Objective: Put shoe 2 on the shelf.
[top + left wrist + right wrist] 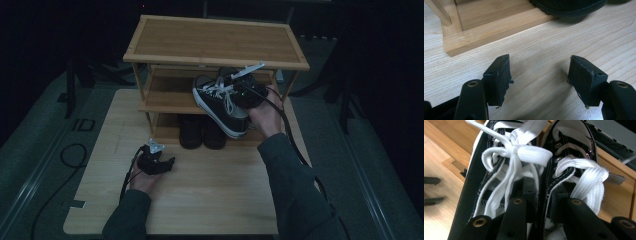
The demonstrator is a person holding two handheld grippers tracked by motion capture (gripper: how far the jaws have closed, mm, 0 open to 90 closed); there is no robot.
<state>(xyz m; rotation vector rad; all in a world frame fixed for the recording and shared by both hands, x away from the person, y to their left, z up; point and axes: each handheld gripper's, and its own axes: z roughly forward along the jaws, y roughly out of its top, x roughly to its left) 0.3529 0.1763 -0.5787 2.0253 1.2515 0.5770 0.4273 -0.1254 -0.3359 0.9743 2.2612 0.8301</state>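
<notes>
held item: pair of black canvas sneakers (220,102) with white laces (524,152), lifted in front of the middle shelf (167,97) of the bamboo shoe rack (215,42).
right gripper (245,90): my jaws are narrowly parted, pinching the two inner collars together.
long axis: toes toward 10 o'clock, heels at 4 o'clock by my hand.
heading: shelf lies at 11 o'clock from the sneakers, just beyond the toes.
left gripper (540,75): jaws wide apart, nothing between them, low over the table (210,190), at 7 o'clock from the pair.
nearer arm: right.
bottom shelf: dark shoes (202,131) already stand there.
</notes>
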